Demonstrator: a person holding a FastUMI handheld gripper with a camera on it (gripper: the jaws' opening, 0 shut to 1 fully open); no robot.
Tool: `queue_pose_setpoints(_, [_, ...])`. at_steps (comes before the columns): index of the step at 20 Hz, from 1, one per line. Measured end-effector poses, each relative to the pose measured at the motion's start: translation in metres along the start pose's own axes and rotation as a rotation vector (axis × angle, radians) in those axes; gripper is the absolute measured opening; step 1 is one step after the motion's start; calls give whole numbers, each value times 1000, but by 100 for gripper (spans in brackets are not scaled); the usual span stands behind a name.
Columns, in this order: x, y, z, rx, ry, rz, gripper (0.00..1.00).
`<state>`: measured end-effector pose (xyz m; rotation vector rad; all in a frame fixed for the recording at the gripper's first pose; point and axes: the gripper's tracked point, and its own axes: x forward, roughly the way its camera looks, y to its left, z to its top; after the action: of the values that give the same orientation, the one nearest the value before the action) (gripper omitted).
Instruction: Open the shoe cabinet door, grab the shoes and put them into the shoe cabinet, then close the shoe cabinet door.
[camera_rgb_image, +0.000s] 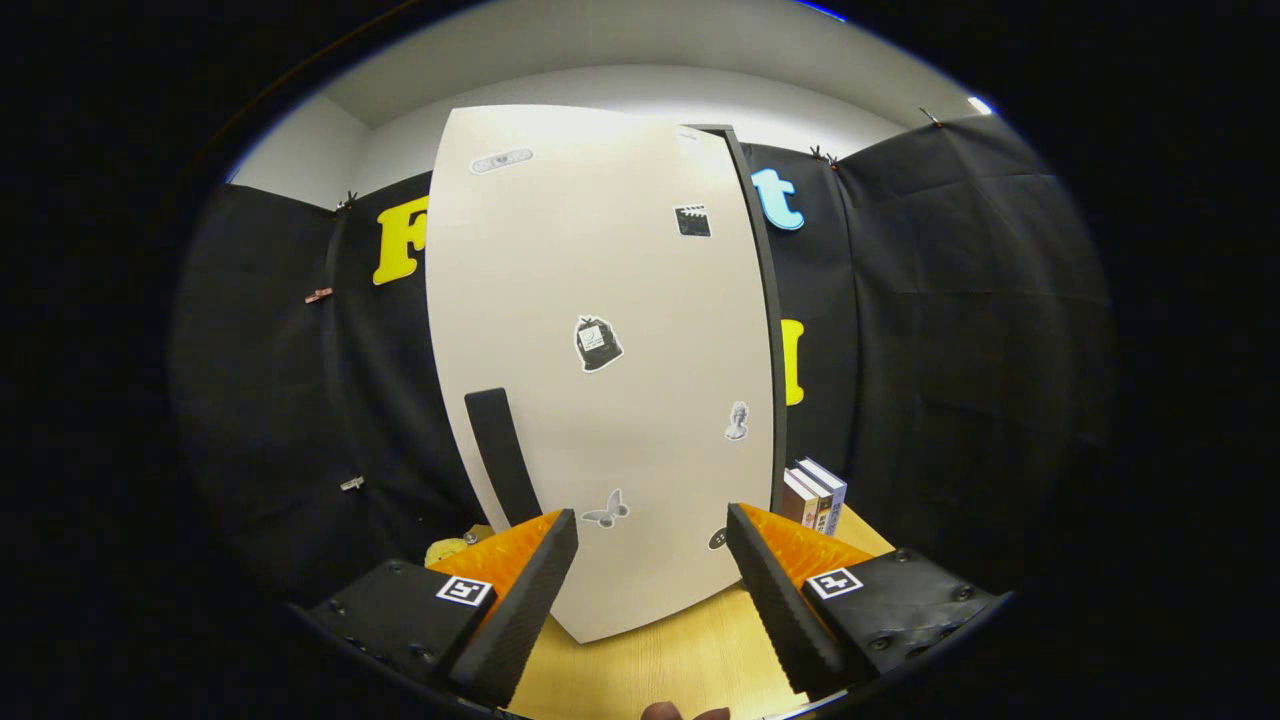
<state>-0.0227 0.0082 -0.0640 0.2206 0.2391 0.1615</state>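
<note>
A: From the gripper view, what are the fingers (652, 540) at?

B: They stand wide apart with nothing held between them. The gap is bare; through it you see the lower part of the shoe cabinet door (600, 370) and the wooden worktop (660, 660).

A: Where is the door, then?

B: Just ahead of the fingers, upright and pale, taking up the middle of the scene. I cannot tell whether it is fully shut. Its dark edge (765, 330) runs down the right side. A dark vertical handle (502, 455) sits low on the door's left side, just beyond the left finger.

A: Anything on the door's face?

B: Several small stickers: a dark one near the middle (597, 344), a butterfly shape (606, 512) low down between the fingers, a small pale figure (737, 421) to the right, and a clapperboard (692, 221) up high.

A: And around it?

B: To the right, beside the cabinet, a few books (818, 495) stand upright on the worktop, just beyond the right finger. To the left, behind the left finger, something yellow (447, 549) shows, too hidden to name. At the near edge of the worktop, part of a hand (685, 712) peeks in.
</note>
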Motion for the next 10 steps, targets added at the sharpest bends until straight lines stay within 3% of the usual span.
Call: queue_pose_setpoints(10, [-6,28,15,-64,-48,56,98])
